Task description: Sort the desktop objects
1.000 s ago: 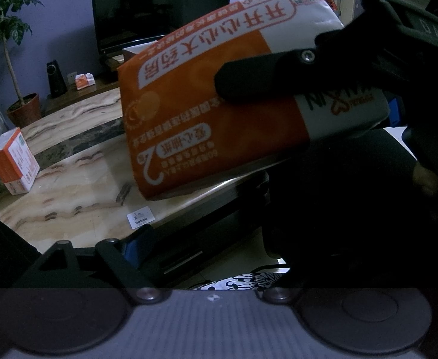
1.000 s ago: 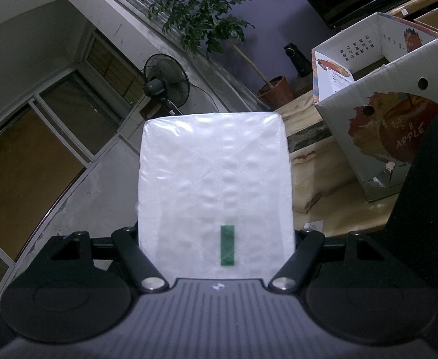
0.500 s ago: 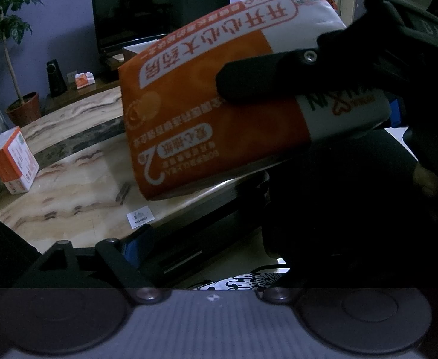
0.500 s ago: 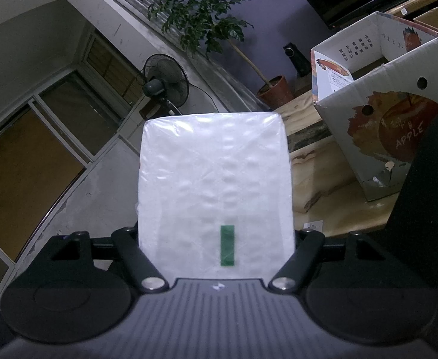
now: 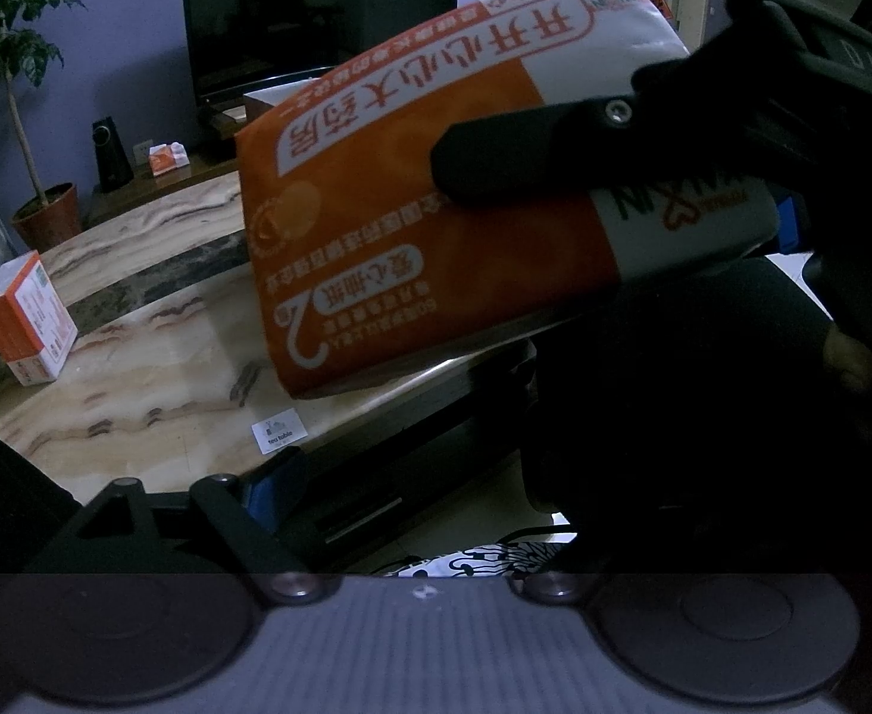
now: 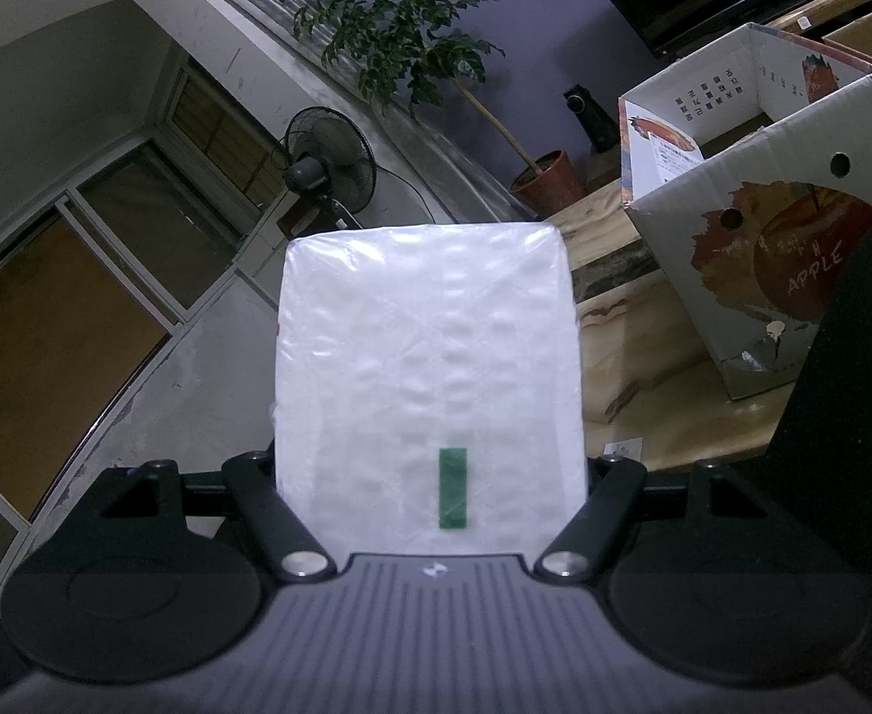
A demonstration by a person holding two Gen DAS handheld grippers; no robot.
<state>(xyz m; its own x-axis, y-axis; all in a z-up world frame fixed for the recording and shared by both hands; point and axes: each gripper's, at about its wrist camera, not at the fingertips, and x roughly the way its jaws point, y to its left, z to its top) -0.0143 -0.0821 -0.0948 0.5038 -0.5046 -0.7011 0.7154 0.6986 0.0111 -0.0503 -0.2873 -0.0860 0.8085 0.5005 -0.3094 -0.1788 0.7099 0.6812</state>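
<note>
An orange and white tissue pack (image 5: 376,226) hangs tilted above the marble table (image 5: 156,369). My right gripper (image 5: 471,178) is shut on it from the right, one black finger (image 5: 507,160) lying across its printed face. In the right wrist view the pack's plain white side (image 6: 430,357) with a green tab fills the space between the two fingers of the right gripper (image 6: 430,470). My left gripper (image 5: 412,494) stays low at the table's front edge, open, with nothing between its fingers.
An open cardboard apple box (image 6: 793,250) stands on the table to the right of the pack. A small orange and white box (image 5: 25,315) stands at the table's left. A dark chair (image 5: 674,416) sits by the table edge. A potted plant (image 6: 543,178) and a fan (image 6: 328,166) stand behind.
</note>
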